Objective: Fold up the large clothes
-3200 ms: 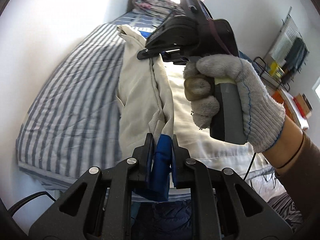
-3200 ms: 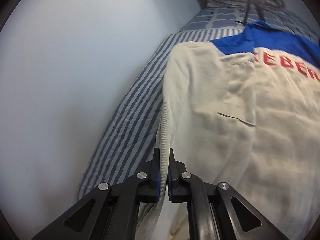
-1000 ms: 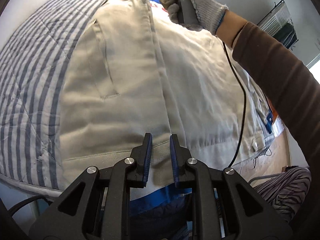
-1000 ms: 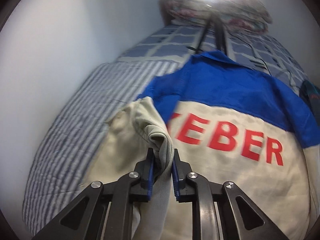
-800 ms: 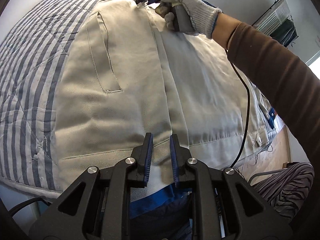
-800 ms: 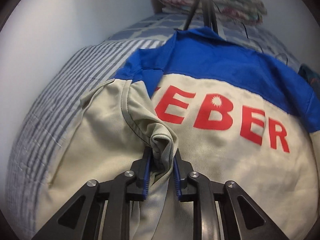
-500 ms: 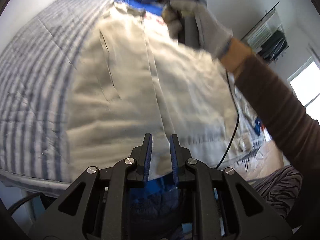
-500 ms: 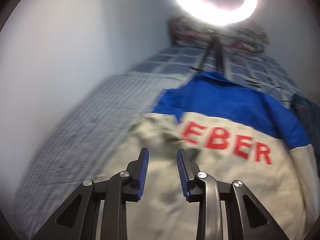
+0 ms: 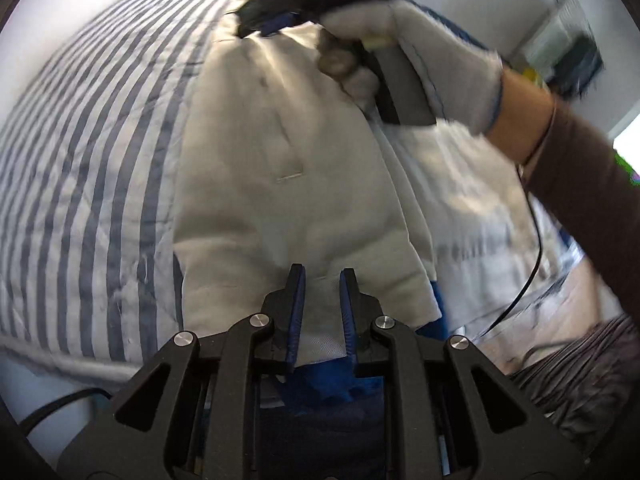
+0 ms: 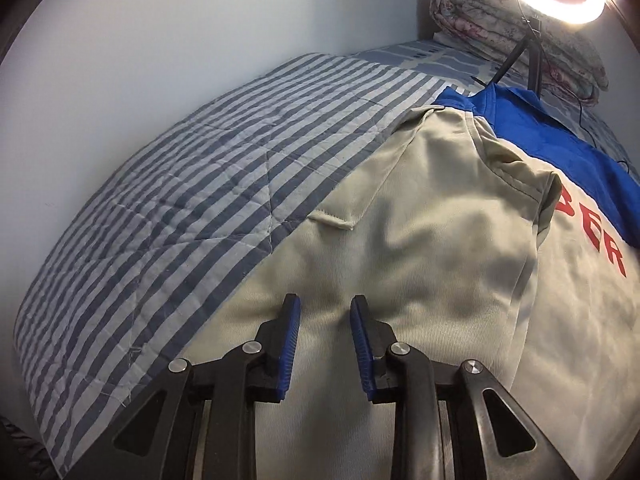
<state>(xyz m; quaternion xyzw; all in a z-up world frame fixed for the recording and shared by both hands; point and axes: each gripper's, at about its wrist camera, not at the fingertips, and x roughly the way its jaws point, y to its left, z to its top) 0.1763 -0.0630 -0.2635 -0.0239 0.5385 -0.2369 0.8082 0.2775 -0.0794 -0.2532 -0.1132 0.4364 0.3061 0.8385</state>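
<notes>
A beige and blue jacket point(image 10: 420, 240) is spread flat on a striped bedspread point(image 10: 192, 184), which serves as the reference surface throughout. At the near edge of the bedspread, the jacket's hem is seen between the fingers of the left gripper point(image 9: 322, 304); the jaws are set only narrowly apart, and whether the pads actually press on the cloth cannot be told from the left wrist view. Farther in over the bedspread, the right gripper point(image 10: 324, 332) is held above the folded-over beige panel of the jacket; its jaws are closing, a clear gap is shown between the blue pads, and nothing is gripped between them. In the left wrist view this right gripper is blurred, and it is carried by a gloved hand point(image 9: 416, 64) on a brown sleeve point(image 9: 588, 184). Red lettering point(image 10: 600, 236) is visible on the jacket beside the fold. At the far end of the bedspread, a folded floral quilt point(image 10: 516, 36) is stacked below a lit ring lamp point(image 10: 560, 4).
</notes>
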